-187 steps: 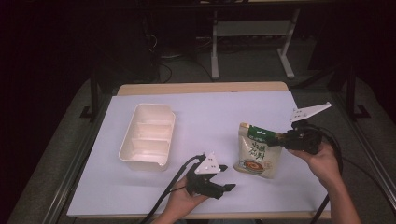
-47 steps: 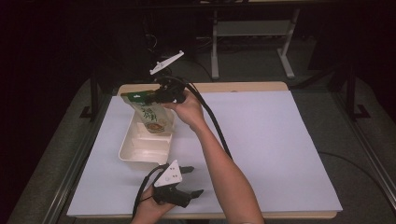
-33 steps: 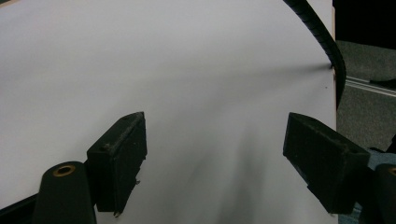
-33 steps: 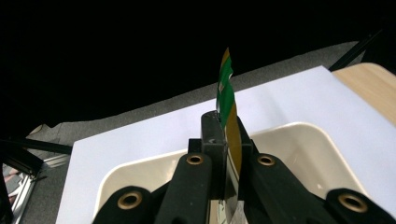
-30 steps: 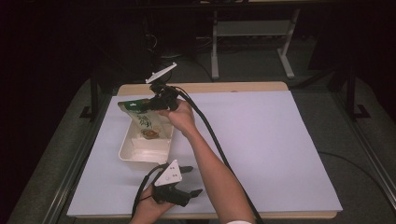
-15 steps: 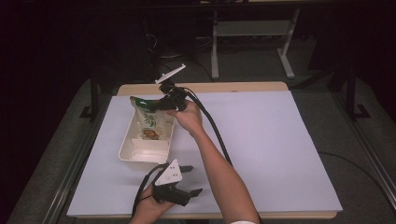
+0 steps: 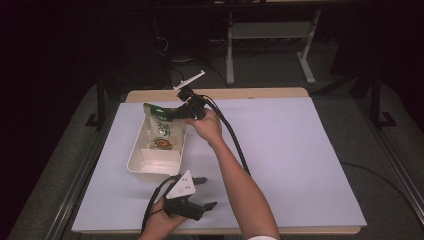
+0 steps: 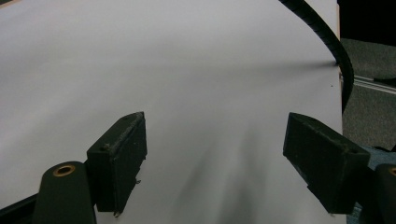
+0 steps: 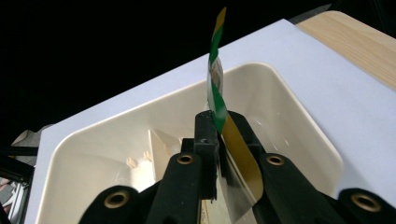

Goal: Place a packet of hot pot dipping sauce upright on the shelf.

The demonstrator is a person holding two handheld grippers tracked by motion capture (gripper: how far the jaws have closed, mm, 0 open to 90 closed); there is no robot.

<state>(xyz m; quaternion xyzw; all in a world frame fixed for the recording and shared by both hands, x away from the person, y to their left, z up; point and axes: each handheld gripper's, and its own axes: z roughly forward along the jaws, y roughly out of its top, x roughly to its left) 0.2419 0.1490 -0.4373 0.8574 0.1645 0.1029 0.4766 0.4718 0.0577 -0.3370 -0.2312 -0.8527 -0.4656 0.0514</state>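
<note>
Holding the green pouch (image 7: 162, 131) by its top edge, the right gripper (image 7: 176, 113) has jaws just easing apart; the cream tray (image 7: 137, 160) is below. The left gripper (image 7: 206, 192) is wide and holds nothing.

Wooden table (image 7: 260, 93), pale wood bare along the far edge; top otherwise covered by a white sheet (image 7: 300, 150) reaching close to the near and side edges. Cream tray (image 7: 137, 162) resting directly on the sheet, left of centre, long axis running near to far, divider wall across its near part. Rest of sheet bare. Dark grey floor around the table.
</note>
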